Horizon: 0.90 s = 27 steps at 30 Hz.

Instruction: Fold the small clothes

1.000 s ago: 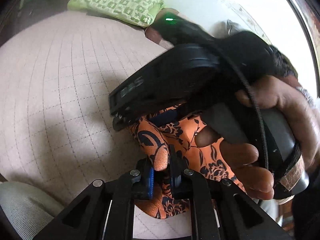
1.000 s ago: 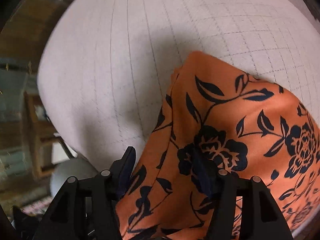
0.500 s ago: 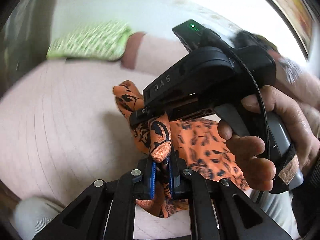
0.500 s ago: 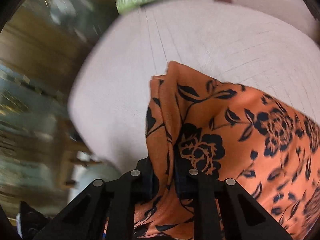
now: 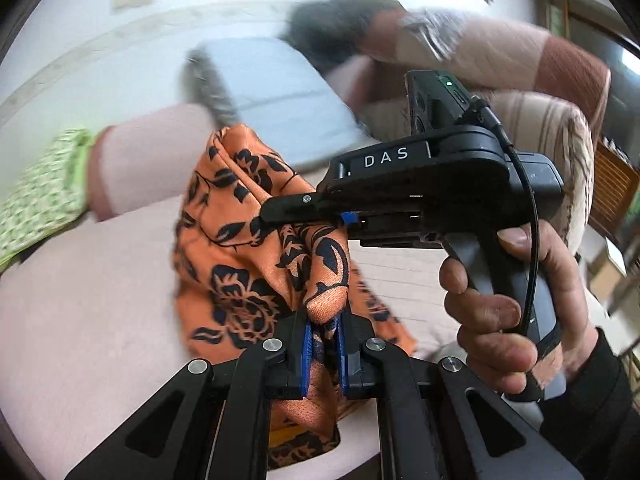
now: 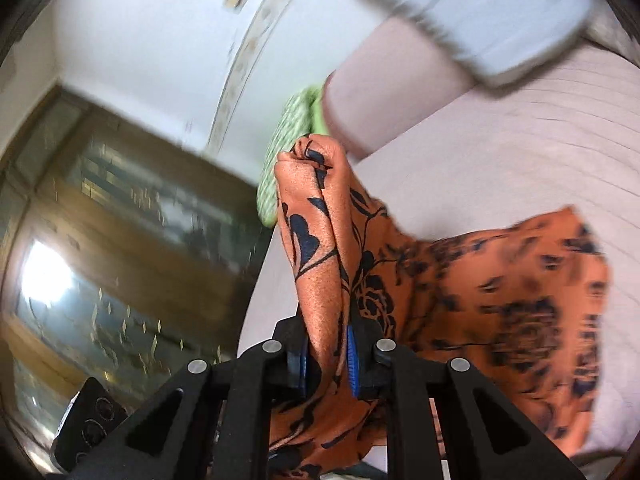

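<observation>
From the left wrist we see our left gripper (image 5: 323, 344) pinched narrow on a fold of the orange floral cloth (image 5: 248, 264) — the fabric bunches up between its blue pads (image 5: 305, 354) and rises in a crumpled peak over the pale pink bed (image 5: 80, 312). Just beyond it our right gripper (image 5: 272, 212) comes in from the right, its black finger lying against the same cloth; our right hand (image 5: 508, 300) wraps its grey handle, a dark sleeve (image 5: 592, 412) at the wrist. From this side we cannot tell how far its jaws stand. A green patterned pillow (image 5: 44, 200) lies at the left edge, and a blurred pale blue cushion (image 5: 280, 96) sits behind.

From the right wrist we see the right gripper (image 6: 329, 354) closed tight on a gathered edge of the cloth (image 6: 480, 300), a twisted ridge standing up between the pads (image 6: 352, 356). The rest hangs to the right — above the bed (image 6: 520, 152), lifted clear near the grip. The green pillow (image 6: 288, 140) and the blue cushion (image 6: 500, 12) show beyond, motion-blurred.
</observation>
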{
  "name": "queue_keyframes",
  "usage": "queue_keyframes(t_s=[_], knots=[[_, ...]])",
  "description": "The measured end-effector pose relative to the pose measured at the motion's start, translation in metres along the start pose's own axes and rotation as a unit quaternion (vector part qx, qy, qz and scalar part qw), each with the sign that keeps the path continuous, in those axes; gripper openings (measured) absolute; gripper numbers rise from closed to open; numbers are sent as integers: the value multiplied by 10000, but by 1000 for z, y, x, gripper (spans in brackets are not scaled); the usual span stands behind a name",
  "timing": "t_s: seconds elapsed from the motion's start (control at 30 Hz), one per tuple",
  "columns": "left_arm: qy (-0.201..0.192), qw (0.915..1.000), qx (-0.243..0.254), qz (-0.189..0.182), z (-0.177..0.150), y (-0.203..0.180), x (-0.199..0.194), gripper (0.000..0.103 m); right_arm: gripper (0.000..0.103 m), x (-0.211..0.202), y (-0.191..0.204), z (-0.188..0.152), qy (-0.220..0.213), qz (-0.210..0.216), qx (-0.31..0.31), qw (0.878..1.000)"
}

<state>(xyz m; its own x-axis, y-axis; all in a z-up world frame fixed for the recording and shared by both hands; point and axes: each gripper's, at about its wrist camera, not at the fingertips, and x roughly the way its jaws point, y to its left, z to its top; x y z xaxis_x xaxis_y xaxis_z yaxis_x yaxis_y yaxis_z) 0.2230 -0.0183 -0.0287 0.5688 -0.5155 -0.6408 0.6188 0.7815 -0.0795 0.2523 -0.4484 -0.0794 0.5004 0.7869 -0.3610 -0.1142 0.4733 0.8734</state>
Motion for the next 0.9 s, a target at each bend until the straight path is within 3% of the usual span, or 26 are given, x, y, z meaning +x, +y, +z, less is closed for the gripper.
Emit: queue_keyframes(t_s=[0.27,0.43,0.53,0.6,0.63,0.7,0.73,0.8,0.9], knots=[[820,9965,-68,-129,12,-29,91,8,14,-5,-106,-16,-335,153,1124,9930],[1116,9936,-133,-119,16,-37,132,10,15,-2,-126,-9,-379,-349,1257,9907],[1511,9875,-197,-406,18,-35,154,15,20,1,-141,-11,-222,-1010,1489,9834],[1577,9853,-301,-588,12,-33,152,21,21,0,-144,-12,-141,-1246,1543,9800],[1548,9842,-381,-769,12,-30,146,29,22,-5,-142,-12,-242,-1174,1534,9809],[1330,9840,-632,-1007,11,-18,122,37,33,-17,-133,-9,-567,-1290,1392,9802],[1201,9846,-745,-1025,11,-10,108,40,44,-25,-133,-9,-708,-1362,1342,9790],[885,9870,-929,-967,11,8,79,47,45,-39,-130,-10,-1020,-1261,1326,9778],[569,9892,-1252,-508,2,43,47,53,46,-46,-116,-13,-1253,-1104,1157,9791]])
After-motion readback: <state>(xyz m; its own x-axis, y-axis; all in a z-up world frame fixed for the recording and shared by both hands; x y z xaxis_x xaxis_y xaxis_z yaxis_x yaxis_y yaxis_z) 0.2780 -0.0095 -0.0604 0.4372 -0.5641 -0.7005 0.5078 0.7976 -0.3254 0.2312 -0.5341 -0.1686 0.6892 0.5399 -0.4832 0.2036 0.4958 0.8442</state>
